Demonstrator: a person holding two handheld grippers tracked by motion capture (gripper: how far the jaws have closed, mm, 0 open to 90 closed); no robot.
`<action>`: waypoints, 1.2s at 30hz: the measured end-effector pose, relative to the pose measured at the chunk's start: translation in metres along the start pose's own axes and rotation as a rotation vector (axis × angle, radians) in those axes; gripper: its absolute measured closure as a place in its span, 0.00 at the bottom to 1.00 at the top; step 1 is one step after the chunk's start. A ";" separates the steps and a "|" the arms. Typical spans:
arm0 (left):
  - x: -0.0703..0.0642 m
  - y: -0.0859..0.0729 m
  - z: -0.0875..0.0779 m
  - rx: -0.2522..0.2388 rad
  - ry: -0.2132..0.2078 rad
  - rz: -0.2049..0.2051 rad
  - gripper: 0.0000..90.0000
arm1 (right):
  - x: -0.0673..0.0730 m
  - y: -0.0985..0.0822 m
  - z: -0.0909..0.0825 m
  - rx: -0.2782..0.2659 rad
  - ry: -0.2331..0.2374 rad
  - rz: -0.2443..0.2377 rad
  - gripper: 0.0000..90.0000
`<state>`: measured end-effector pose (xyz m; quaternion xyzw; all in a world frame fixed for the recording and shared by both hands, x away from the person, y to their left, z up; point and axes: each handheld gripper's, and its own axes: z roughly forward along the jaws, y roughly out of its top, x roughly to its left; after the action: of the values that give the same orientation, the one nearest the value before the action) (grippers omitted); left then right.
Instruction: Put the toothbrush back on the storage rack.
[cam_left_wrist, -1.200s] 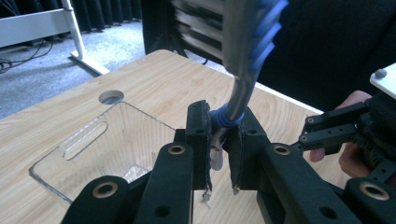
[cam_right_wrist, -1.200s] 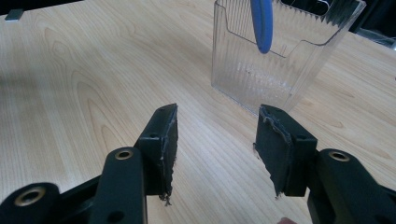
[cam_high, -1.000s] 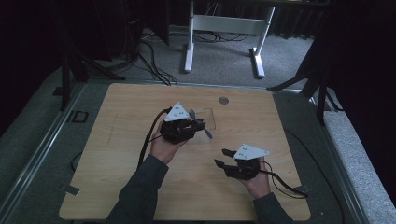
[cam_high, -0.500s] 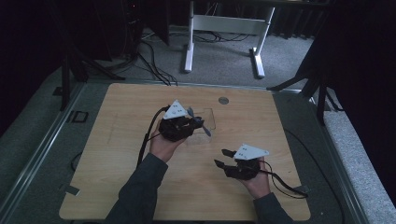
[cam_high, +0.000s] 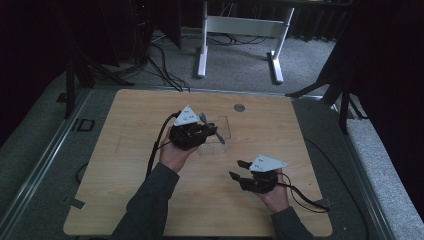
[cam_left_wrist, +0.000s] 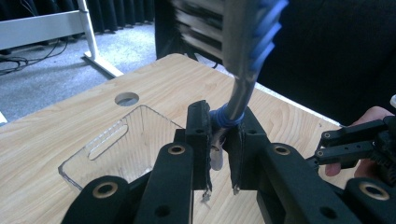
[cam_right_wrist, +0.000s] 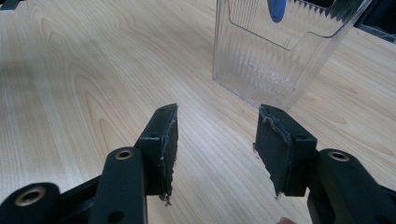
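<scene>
Toothbrush (cam_left_wrist: 247, 51) handling is the step in hand: the left tongs (cam_left_wrist: 219, 135) are clamped tight on the lower handle, at its blue rubber band, and the brush rises tilted from between the pads with its bristled head uppermost, blurred by nearness to the camera. It is judged that the brush is to be set into the clear plastic tray (cam_left_wrist: 116, 149), which lies flat on the worktop (cam_high: 150, 200) just beside and beyond the left tongs (cam_high: 192, 132); in the high view the tray (cam_high: 222, 127) is seen touching the board near the middle of its far half. To do this well, the brush should be laid level before release, its length lined up with the long side of the tray, and lowered until the handle is borne by the tray floor; only then should the grip be eased, so that nothing springs out. The right tongs (cam_right_wrist: 215, 154) are held about half open with nothing between the pads, low over bare wood and pointed at the near corner of the tray (cam_right_wrist: 275, 51); they could be used to steady it by its wall. Nothing can be made out lying inside the tray; a blue shape seen through its ribbed wall is probably the brush beyond
</scene>
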<state>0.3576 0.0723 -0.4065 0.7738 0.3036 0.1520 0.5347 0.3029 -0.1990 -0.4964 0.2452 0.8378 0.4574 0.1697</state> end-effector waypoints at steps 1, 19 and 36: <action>0.000 0.000 0.000 -0.001 0.000 -0.001 0.89 | 0.000 0.000 0.000 0.000 0.000 0.000 0.54; 0.006 0.000 0.001 -0.001 0.024 -0.022 0.89 | 0.000 -0.001 0.003 0.015 0.003 0.004 0.53; 0.012 -0.002 0.003 0.002 0.056 -0.030 0.89 | 0.001 -0.001 0.003 0.017 0.003 0.007 0.53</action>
<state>0.3679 0.0783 -0.4106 0.7652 0.3303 0.1654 0.5273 0.3037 -0.1971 -0.4994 0.2488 0.8409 0.4513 0.1650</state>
